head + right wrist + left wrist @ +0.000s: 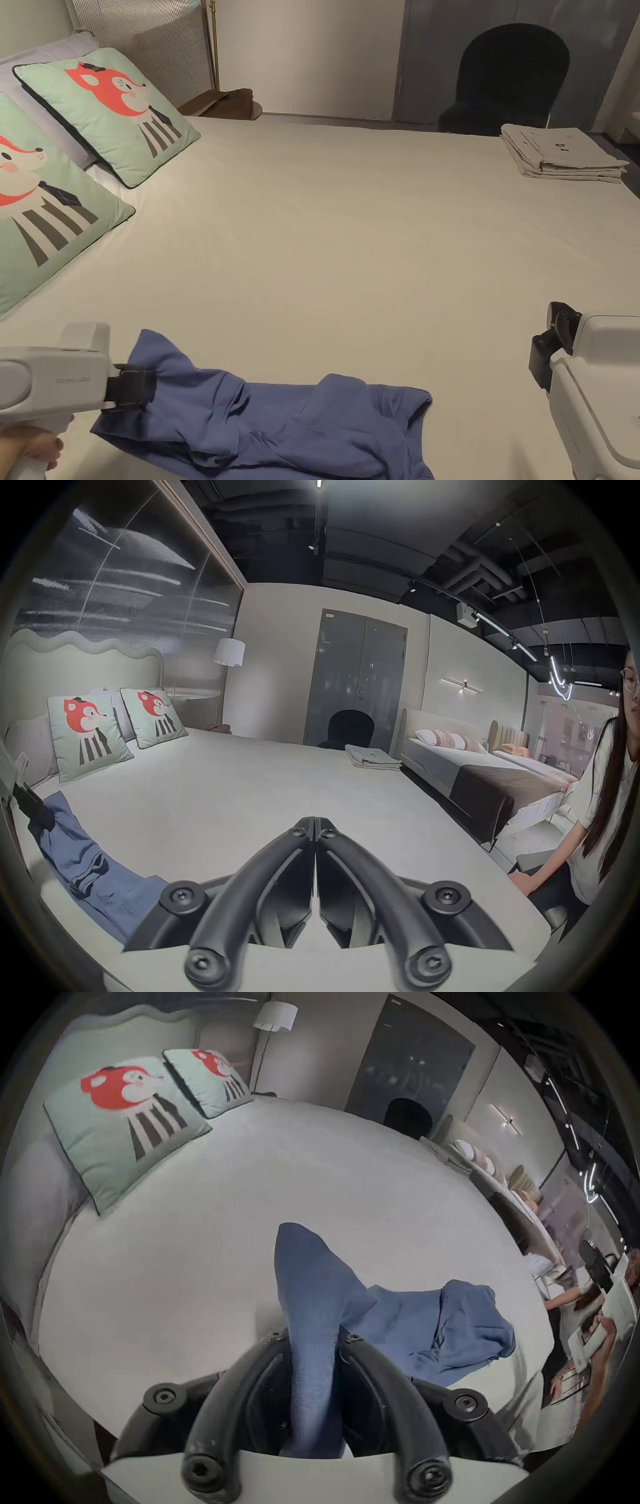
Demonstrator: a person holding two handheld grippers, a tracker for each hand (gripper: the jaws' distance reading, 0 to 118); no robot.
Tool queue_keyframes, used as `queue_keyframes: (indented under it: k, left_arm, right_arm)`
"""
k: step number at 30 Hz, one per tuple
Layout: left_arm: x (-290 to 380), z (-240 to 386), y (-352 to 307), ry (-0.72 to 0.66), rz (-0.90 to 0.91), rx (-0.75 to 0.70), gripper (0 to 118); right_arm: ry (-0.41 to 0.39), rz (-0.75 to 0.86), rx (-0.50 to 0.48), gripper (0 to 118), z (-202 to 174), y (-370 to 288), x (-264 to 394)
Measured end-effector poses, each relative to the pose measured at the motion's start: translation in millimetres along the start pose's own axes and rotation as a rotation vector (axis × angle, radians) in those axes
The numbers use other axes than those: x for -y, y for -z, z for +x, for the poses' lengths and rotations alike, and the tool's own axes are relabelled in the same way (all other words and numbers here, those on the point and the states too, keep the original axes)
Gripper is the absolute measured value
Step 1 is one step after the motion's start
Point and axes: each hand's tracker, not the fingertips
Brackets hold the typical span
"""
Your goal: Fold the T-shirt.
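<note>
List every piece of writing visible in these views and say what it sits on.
No text can be read.
Faint embossed marking on the left claw's white housing: too faint to read.
Small dark print on the top folded garment at the bed's far corner: too small to read.
Small tag at the top of the grey double door: blurred.
The blue T-shirt shows no print.

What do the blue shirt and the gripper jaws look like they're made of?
Blue shirt: a soft knit, probably cotton jersey; matte, with a fine ribbed weave visible up close, and it drapes and creases limply. Left gripper jaws: black, smooth, slightly shiny, likely moulded plastic or rubber, held with hex screws.
</note>
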Motion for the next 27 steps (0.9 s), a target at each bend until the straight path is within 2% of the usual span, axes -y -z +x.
queue_keyframes:
  k: [3, 7, 14, 17, 23, 25, 26, 27]
  left_arm:
    - [-7, 44, 1, 0.095, -0.015, -0.039, 11]
    - [-14, 100, 6, 0.186, -0.031, 0.024, 11]
    - [-8, 182, 52, 0.355, -0.104, 0.112, 11]
    - [6, 218, 70, 0.455, -0.126, 0.084, 11]
    - [31, 252, 113, 0.462, -0.183, 0.098, 13]
    - [37, 255, 119, 0.456, -0.192, 0.092, 21]
    - [38, 254, 119, 0.453, -0.192, 0.093, 34]
    - [38, 254, 118, 0.446, -0.194, 0.113, 60]
  right_arm:
    - [0.005, 0.006, 0.006, 0, 6, -3, -1]
    - [0.016, 0.009, 0.014, 0, 13, -5, 0]
    - [0.033, 0.008, 0.027, 0, 26, -10, 5]
    - [0.036, 0.003, 0.039, 0, 33, -12, 7]
    - [0.043, -0.006, 0.066, 0, 44, -16, 12]
    - [0.044, -0.010, 0.071, 0, 46, -16, 14]
    - [0.045, -0.013, 0.073, 0, 47, -16, 14]
    - [0.045, -0.015, 0.075, 0, 47, -16, 15]
